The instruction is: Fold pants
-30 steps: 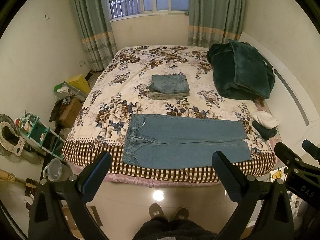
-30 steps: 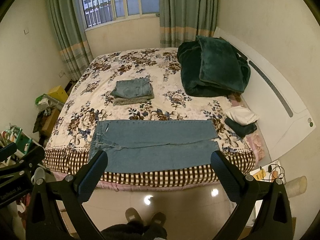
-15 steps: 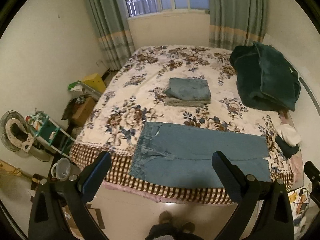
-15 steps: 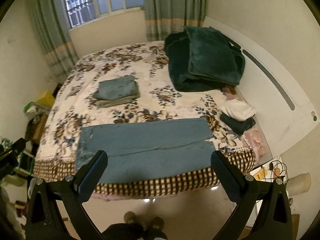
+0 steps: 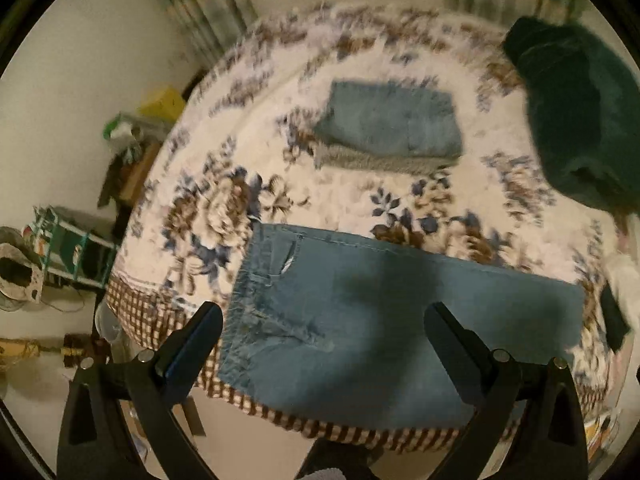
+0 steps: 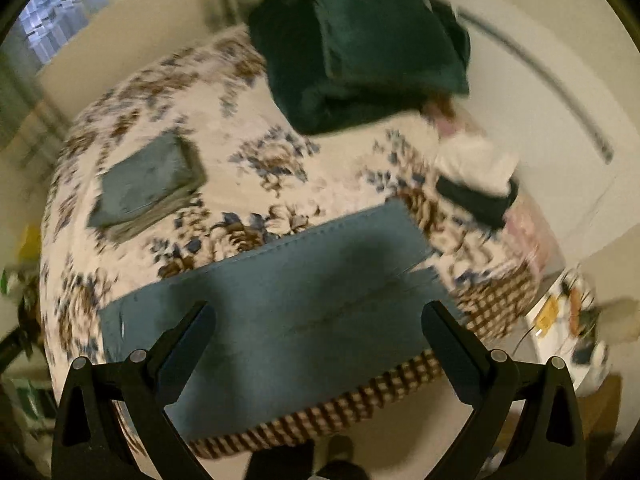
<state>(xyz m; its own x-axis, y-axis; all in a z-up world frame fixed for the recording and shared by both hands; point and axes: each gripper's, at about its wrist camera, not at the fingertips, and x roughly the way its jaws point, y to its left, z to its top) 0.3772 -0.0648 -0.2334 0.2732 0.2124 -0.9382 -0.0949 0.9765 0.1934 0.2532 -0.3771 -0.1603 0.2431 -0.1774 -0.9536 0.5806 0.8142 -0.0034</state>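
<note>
left wrist view: the left gripper [image 5: 323, 322] hangs wide apart above the flat blue denim pants [image 5: 384, 320] spread along the near edge of the floral-quilted bed [image 5: 224, 208]. right wrist view: the right gripper [image 6: 318, 320] is likewise spread wide, holding nothing, over the pants' legs.

A: Both views are dim and yellowish, with a warm cast on the walls.

B: And soft. The left view smears the flowered bedspread [image 5: 224, 216] and the curtains [image 5: 208, 4]; the right view is blurred worse, streaking the headboard [image 6: 568, 92] and the window [image 6: 52, 12].

A: The window gives only a pale bluish glow.

B: A dark, soft-edged shadow lies across the jeans [image 5: 400, 308], seen in the right view too.

A: The fisheye bends the bed's edges and rings each frame in black. The black fingers [image 5: 192, 340] at the bottom stay sharp.
</note>
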